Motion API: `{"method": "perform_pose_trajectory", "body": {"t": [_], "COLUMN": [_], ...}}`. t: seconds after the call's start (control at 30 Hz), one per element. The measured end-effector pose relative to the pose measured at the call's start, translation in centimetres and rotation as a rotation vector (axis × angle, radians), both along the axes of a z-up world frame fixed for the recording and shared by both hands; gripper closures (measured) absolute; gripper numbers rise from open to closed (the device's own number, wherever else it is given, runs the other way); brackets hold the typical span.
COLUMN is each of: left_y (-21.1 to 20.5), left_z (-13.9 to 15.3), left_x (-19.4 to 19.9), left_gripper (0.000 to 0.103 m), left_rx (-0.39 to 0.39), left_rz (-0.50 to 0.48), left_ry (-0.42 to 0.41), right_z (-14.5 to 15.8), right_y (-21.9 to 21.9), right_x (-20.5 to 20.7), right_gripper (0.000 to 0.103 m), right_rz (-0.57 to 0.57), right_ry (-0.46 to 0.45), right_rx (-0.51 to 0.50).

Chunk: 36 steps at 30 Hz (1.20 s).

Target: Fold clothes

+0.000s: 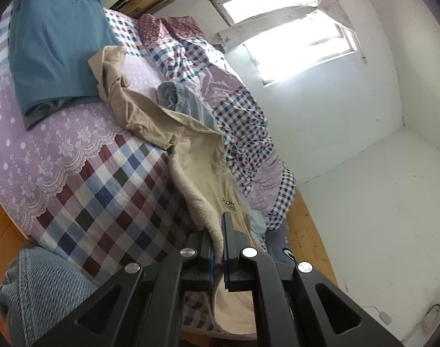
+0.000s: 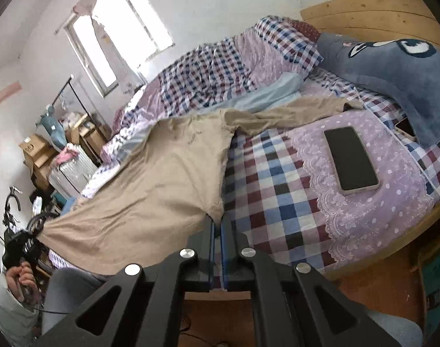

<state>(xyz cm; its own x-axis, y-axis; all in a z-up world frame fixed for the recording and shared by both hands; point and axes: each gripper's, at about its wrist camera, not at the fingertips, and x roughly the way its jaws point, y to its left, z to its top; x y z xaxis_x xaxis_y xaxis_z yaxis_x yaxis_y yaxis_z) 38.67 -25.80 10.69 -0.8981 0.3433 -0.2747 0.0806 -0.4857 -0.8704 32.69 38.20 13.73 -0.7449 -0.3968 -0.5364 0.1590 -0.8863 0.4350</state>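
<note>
A beige long-sleeved shirt [image 2: 162, 173] is stretched between my two grippers above the checked bed. My right gripper [image 2: 218, 225] is shut on one bottom corner of it. In the left wrist view the same beige shirt [image 1: 202, 159] runs from its crumpled sleeves on the bed down into my left gripper [image 1: 220, 231], which is shut on its fleecy hem. From the right wrist view, the left gripper [image 2: 20, 248] shows at the far left, held in a hand, with the shirt's other corner pulled taut to it.
A folded blue garment [image 1: 55, 49] lies on the lilac bedspread [image 1: 46, 144]. A phone [image 2: 351, 160] rests on the bed near a blue plush pillow [image 2: 393, 72]. A rumpled checked quilt [image 2: 208, 78] lies along the wall side. Boxes and a clothes rail [image 2: 66, 92] stand by the window.
</note>
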Motion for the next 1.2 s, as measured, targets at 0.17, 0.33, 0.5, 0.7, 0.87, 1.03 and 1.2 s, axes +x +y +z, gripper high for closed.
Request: {"method": "perform_pose_trajectory", "body": {"t": [0.17,0.33,0.5,0.7,0.87,1.03,1.2], "left_y": [0.4,0.9,0.1,-0.2,-0.9,-2.4,-3.5], "left_z": [2.0,3.9,1.7,-1.0,-1.1,-1.5,-4.8], "left_x": [1.9,4.0,2.7,-0.5,-4.4,-10.0,-17.2], "left_gripper": [0.101,0.101,0.101,0.101,0.101,0.101,0.101], "left_rx": [-0.025,-0.038,0.002,0.067,0.076,0.080,0.068], "left_rz": [-0.036,-0.063,-0.056,-0.068,-0.053,-0.029,-0.014], "left_ry": [0.035,0.079,-0.013,-0.102,-0.103,-0.117,-0.213], "right_z": [2.4,4.9,3.1,1.9,2.4,2.4,-1.5], "right_y": [1.1,2.3,2.8,1.7,0.9,0.5,-0.4], "right_x": [2.4,5.0,3.5,0.3,-4.2,-11.4,-20.1], "right_gripper": [0.101,0.101,0.101,0.101,0.101,0.100,0.100], "right_rz": [0.007,0.009,-0.031,-0.021,-0.039,-0.053,-0.066], "right_ry": [0.084,0.156,0.064,0.012,0.011,0.009,-0.108], "right_rx": [-0.038,-0.086,-0.094,-0.100,-0.101,-0.091,-0.089]}}
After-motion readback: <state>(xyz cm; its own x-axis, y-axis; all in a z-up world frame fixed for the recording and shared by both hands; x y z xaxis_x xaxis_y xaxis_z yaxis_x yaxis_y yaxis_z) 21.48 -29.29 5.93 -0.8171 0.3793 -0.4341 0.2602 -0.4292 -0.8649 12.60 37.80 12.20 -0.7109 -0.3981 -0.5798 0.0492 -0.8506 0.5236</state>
